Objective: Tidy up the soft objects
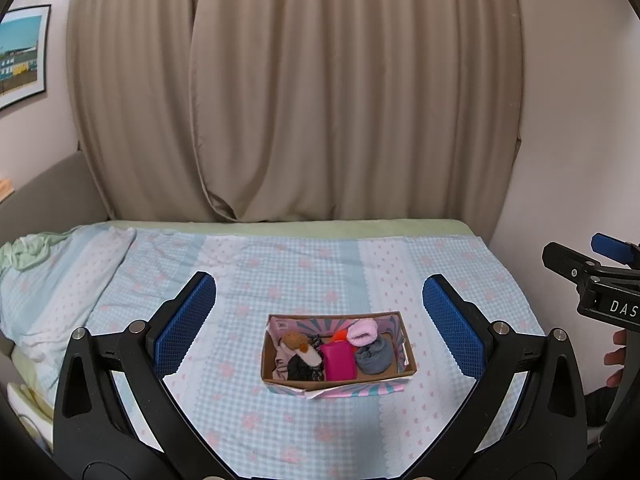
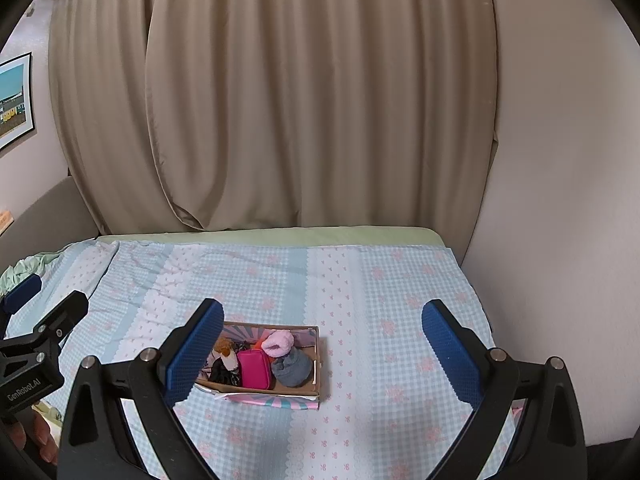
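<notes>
**Operator:** On the bed, near the middle of the checked blue sheet, sat the cardboard box, and both of my cameras looked down on it from above the near edge.

**Colleague:** What was in it?

**Operator:** Soft things, packed close. I saw a magenta pouch in the middle, a grey rolled bundle touching its right side, and a pink fluffy roll behind the two. On the left lay a small brown and white plush toy over some dark fabric. A bit of orange showed behind the pouch; I could not tell what it was.

**Colleague:** And your grippers?

**Operator:** My left gripper hung above the sheet with its blue pads spread wide, nothing between them, and the box showed in the gap. My right gripper was likewise released and empty. Through its camera the box lay left of centre, its left end hidden behind the left-hand pad, while the pouch and grey bundle showed plainly.

**Colleague:** Were the two close together?

**Operator:** Side by side, apart. Each camera caught the other gripper at the edge of its frame. Beige curtains hung behind the bed, and a framed picture was on the wall to the left.
</notes>
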Available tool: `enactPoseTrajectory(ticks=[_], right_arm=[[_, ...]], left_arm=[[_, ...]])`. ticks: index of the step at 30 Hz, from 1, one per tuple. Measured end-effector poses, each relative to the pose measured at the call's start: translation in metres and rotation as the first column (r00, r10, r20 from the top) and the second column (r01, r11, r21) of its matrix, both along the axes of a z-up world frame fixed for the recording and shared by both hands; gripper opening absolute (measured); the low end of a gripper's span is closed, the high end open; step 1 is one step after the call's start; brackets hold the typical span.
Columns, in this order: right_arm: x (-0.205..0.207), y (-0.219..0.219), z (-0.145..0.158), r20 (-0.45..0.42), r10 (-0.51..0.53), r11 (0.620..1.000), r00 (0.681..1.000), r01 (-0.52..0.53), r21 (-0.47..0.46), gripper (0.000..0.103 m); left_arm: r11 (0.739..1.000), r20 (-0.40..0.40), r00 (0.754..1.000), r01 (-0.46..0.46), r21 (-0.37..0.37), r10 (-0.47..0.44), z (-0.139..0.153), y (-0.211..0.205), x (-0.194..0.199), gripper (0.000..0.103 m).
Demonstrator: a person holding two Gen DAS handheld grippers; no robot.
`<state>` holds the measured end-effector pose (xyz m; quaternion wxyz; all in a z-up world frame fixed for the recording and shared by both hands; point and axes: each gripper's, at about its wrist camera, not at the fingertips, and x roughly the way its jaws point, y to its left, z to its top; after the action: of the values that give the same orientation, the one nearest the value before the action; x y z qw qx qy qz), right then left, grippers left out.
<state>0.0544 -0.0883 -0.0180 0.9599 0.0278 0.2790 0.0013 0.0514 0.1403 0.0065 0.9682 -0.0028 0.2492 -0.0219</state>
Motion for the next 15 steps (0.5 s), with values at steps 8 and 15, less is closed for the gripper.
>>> enactPoseTrajectory(ticks=[8,15], right_arm=[[0.0009,-0.0005,0.0006,0.003,0.0,1.0,1.0,0.0,-0.002,0.099],[0.0015,0.0005,0.0008,0.005,0.001,1.0,1.0,-0.001,-0.004,0.099]], left_arm=[[1.0,0.003,1.0,-0.003,0.001,0.003,0.0006,-0.0011,-0.0007,0.103],[1.0,0.007,1.0,-0.003,-0.001,0.003,0.0019,-0.0022,-0.0006,0.103]])
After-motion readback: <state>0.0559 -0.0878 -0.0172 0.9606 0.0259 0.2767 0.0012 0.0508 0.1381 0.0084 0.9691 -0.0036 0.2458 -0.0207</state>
